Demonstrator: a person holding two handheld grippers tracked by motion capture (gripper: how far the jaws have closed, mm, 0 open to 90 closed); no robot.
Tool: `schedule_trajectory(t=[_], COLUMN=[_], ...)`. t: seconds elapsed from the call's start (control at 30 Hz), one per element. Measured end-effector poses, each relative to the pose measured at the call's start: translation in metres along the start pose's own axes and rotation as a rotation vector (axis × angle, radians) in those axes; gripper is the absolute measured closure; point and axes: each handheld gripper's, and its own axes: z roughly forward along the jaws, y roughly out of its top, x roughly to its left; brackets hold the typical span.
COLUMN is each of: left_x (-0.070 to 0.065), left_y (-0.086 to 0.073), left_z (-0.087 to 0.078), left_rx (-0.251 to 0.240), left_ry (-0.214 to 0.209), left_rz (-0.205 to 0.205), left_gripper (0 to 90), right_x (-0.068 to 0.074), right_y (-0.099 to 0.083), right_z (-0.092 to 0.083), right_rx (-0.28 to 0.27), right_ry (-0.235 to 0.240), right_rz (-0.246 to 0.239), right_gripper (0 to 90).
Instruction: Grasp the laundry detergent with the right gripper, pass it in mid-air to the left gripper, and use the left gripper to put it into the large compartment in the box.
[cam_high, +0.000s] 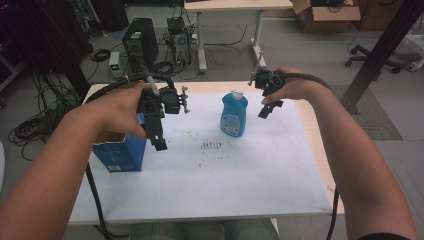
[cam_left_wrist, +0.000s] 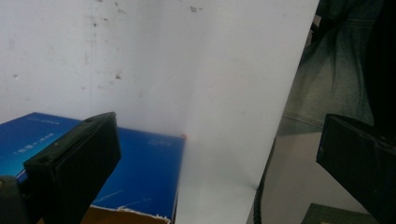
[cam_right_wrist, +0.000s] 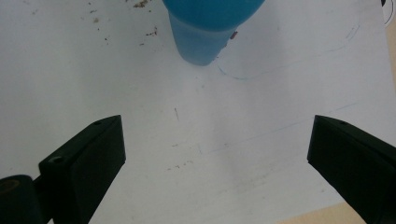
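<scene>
The blue bottle (cam_high: 234, 114) stands upright mid-bench, just beside the right gripper (cam_high: 267, 104), whose jaws are spread wide and empty. It should be lowered squarely around the bottle's body. The left gripper (cam_high: 159, 131), equally wide, is held above the blue box (cam_high: 120, 155).

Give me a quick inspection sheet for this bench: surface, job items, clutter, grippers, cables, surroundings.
Surface: white table, dark specks near its middle.
Job's things: blue bottle upright, white cap; open blue box at the left edge.
Clutter: nothing seen.
Grippers: left gripper above the box, jaws wide, empty; right gripper beside the bottle, jaws wide, empty, apart from it.
Cables: one trails from each gripper; loose coils on the floor.
Surroundings: computer tower, second desk, cardboard box, office chair base.
</scene>
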Motion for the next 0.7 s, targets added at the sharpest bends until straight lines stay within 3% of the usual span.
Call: schedule_trajectory(t=[0.7], left_x=[-0.004], left_y=[0.008], left_z=[0.010], left_rx=[0.013], left_ry=[0.007], left_rz=[0.040], left_gripper=[0.2], right_x=[0.001], right_y=[-0.009], right_z=[0.003], right_rx=[-0.019], right_ry=[-0.002], right_rz=[0.015], right_gripper=[4.2])
